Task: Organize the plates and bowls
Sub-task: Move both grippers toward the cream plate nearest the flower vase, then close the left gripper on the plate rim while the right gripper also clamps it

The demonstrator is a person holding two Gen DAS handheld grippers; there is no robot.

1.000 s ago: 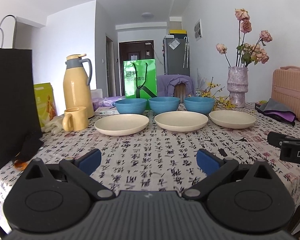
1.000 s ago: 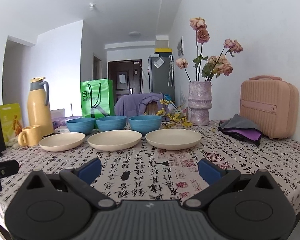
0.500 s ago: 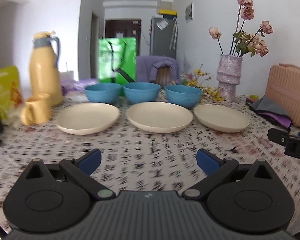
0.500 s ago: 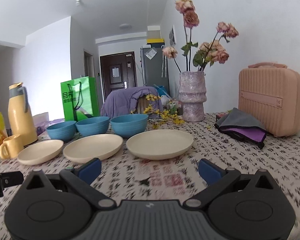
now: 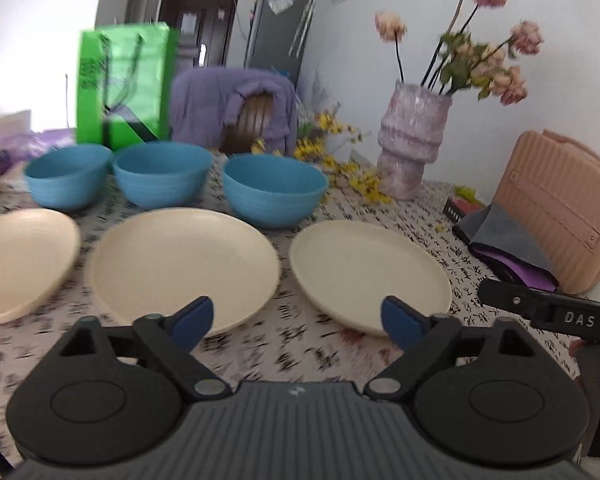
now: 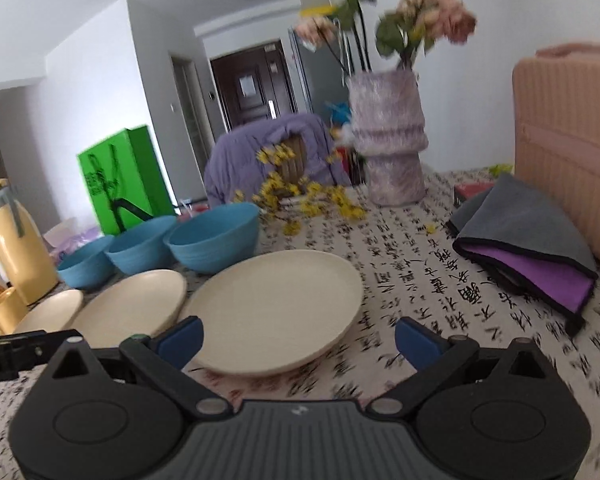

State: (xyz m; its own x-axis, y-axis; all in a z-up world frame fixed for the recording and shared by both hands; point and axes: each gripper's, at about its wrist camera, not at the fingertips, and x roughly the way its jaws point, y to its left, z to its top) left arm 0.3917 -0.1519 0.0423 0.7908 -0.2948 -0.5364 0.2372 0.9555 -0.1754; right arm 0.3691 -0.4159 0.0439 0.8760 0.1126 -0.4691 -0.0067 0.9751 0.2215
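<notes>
Left wrist view: a worktop draped in pale cloth printed with black brush calligraphy. Across the middle, left to right, sit three smooth, round, shallow cream plates. Behind them stands a row of three deep blue bowls with finely ridged sides. At upper left stands a glossy green paper bag. At right a rough, lumpy lilac vase holds dried pink roses, and a ribbed pink case fills the right edge. At the bottom, the left gripper, its blue pads spread and closing, holds nothing. Right wrist view: the right gripper stands spread over the nearest plate's near rim, pinching nothing.
</notes>
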